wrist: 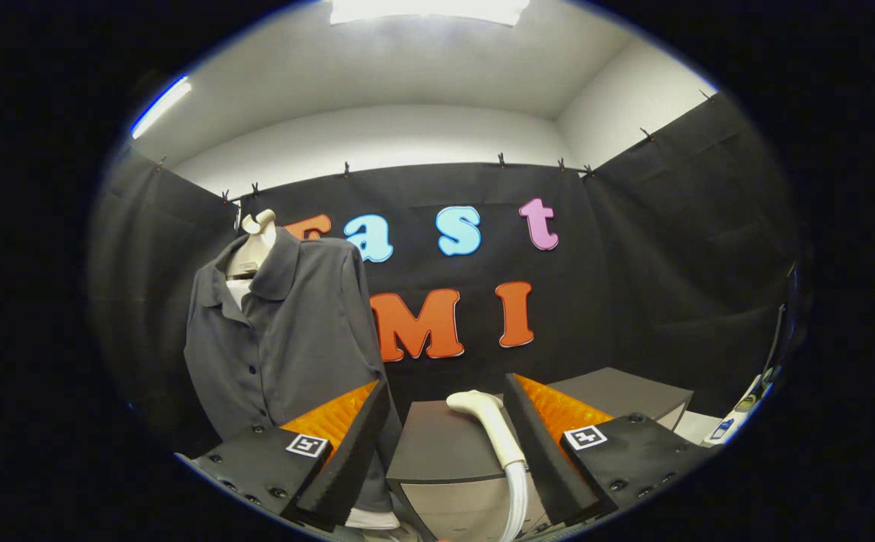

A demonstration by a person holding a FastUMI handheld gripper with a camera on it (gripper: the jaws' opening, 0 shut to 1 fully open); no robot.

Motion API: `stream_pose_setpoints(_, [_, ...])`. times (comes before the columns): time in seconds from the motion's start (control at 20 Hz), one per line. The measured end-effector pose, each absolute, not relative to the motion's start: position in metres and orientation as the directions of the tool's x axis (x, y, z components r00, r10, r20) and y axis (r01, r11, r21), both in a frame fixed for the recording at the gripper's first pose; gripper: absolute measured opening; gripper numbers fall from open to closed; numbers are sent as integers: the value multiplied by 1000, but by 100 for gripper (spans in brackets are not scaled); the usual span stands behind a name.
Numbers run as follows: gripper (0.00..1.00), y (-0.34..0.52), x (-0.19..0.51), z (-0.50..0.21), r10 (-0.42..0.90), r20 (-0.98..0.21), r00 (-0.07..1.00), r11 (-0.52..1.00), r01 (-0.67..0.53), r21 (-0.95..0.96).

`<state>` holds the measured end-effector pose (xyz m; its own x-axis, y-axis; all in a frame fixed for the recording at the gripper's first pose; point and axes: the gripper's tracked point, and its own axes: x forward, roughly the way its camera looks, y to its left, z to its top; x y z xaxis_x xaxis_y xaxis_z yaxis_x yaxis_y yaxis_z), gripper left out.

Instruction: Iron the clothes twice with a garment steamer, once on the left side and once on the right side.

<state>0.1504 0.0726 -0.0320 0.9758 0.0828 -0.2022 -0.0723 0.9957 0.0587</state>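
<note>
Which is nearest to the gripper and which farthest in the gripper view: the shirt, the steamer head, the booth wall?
Gripper open.
1. Steamer head: between the fingers, on the grey box.
2. Shirt: beyond the left finger, on a mannequin.
3. Booth wall: behind everything.

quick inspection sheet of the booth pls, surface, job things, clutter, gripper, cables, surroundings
surface: dark box top just ahead of the fingers.
job's things: garment steamer head lies on the box, between the fingers; grey shirt hangs on a mannequin, beyond the one finger.
clutter: small items beyond the other finger, too small to tell.
grippers: hand-held gripper open, holding nothing.
cables: steamer hose runs down from the head.
surroundings: black cloth wall, ceiling light.
</note>
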Motion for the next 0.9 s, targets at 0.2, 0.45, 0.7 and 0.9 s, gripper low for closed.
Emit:
stream_pose_setpoints(0.2, [98, 65, 222, -91, 84, -354, 932, 996, -89, 1])
stream_pose_setpoints(0.45, [98, 43, 289, -155, 40, -514, 857, 995, -83, -61])
stream_pose_setpoints(0.7, [97, 38, 307, -189, 47, -597, 801, 995, -93, -46])
stream_pose_setpoints(0.9, [96, 31, 314, -210, 39, -651, 758, 996, -86, -40])
